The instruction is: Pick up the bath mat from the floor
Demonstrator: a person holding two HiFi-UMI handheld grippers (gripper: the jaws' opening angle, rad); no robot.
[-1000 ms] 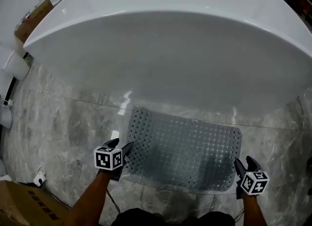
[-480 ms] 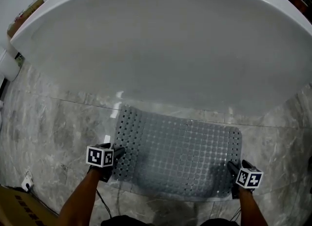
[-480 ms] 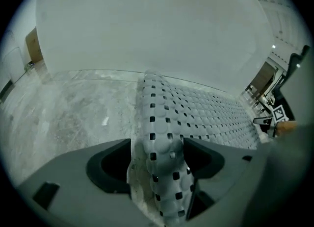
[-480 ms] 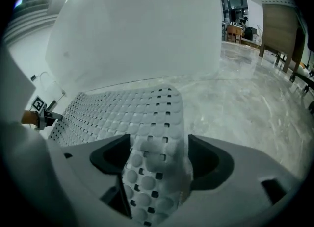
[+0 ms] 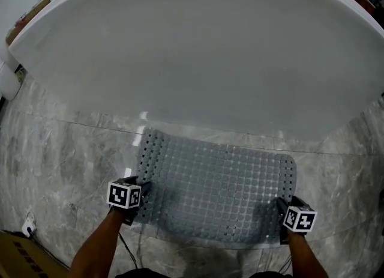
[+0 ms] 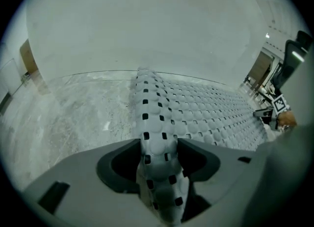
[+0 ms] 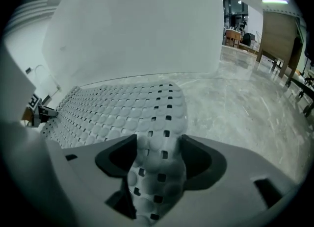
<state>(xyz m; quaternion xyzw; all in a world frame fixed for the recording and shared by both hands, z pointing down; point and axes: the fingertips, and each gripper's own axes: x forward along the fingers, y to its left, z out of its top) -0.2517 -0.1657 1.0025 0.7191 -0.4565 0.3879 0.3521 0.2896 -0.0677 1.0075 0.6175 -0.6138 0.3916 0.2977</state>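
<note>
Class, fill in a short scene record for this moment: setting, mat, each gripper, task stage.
setting: marble floor beside a white bathtub
mat: grey perforated bath mat, mostly flat on the floor
left gripper: jaws have just been closing, pinching the mat's left near corner
right gripper: jaws have just been closing, pinching its right near corner
stage: gripped, not yet lifted
</note>
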